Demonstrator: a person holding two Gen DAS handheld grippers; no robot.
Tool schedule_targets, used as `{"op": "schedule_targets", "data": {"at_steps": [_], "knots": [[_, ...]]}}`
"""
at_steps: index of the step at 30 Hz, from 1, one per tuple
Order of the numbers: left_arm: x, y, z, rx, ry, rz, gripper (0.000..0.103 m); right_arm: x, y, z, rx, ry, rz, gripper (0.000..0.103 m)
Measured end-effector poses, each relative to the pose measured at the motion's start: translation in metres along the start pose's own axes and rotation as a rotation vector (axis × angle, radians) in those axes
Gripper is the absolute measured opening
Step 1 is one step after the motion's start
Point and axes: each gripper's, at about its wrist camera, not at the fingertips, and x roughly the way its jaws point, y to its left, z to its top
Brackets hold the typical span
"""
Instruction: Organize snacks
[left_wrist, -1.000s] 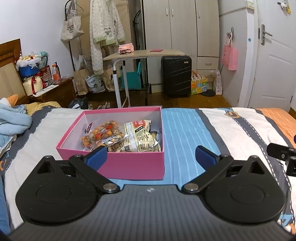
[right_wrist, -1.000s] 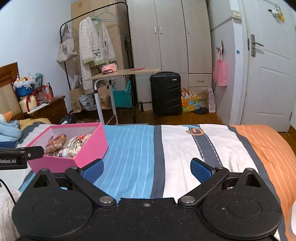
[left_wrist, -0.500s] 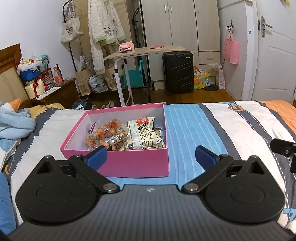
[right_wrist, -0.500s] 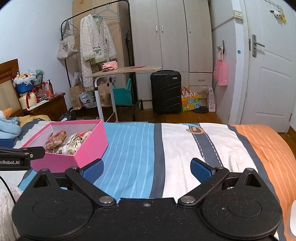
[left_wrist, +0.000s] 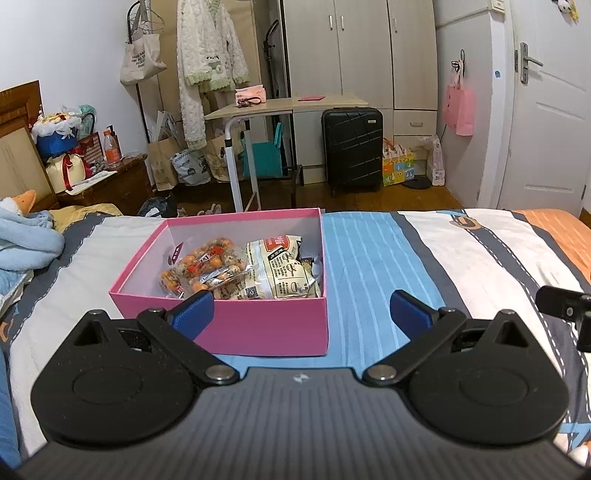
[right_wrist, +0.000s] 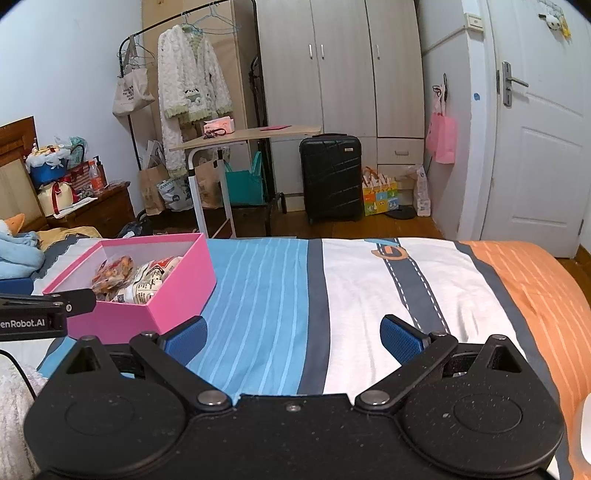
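A pink box (left_wrist: 258, 325) stands on the striped bed. It holds a clear bag of orange round snacks (left_wrist: 201, 264) and a white printed snack packet (left_wrist: 284, 271). My left gripper (left_wrist: 301, 314) is open and empty, held just in front of the box's near wall. The box also shows in the right wrist view (right_wrist: 173, 295) at the left, with both packets inside. My right gripper (right_wrist: 291, 336) is open and empty over the blue and white stripes, to the right of the box.
The bed cover (right_wrist: 369, 288) stretches right to an orange part. A light blue blanket (left_wrist: 22, 243) lies at the left. Beyond the bed stand a small table (left_wrist: 288, 107), a black suitcase (left_wrist: 351, 147), wardrobes and a white door (left_wrist: 550, 122).
Both grippers have drawn back and risen slightly; the box sits lower and a bit further right in the left view. Both stay open and empty.
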Motion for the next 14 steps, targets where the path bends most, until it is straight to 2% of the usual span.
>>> {"op": "schedule_targets", "data": {"at_steps": [14], "knots": [[0.0022,0.0034,-0.0019,-0.001,-0.004,0.009,0.103,0.0043,-0.0005,0.0005,-0.006,0.011,-0.006,0.101]]}}
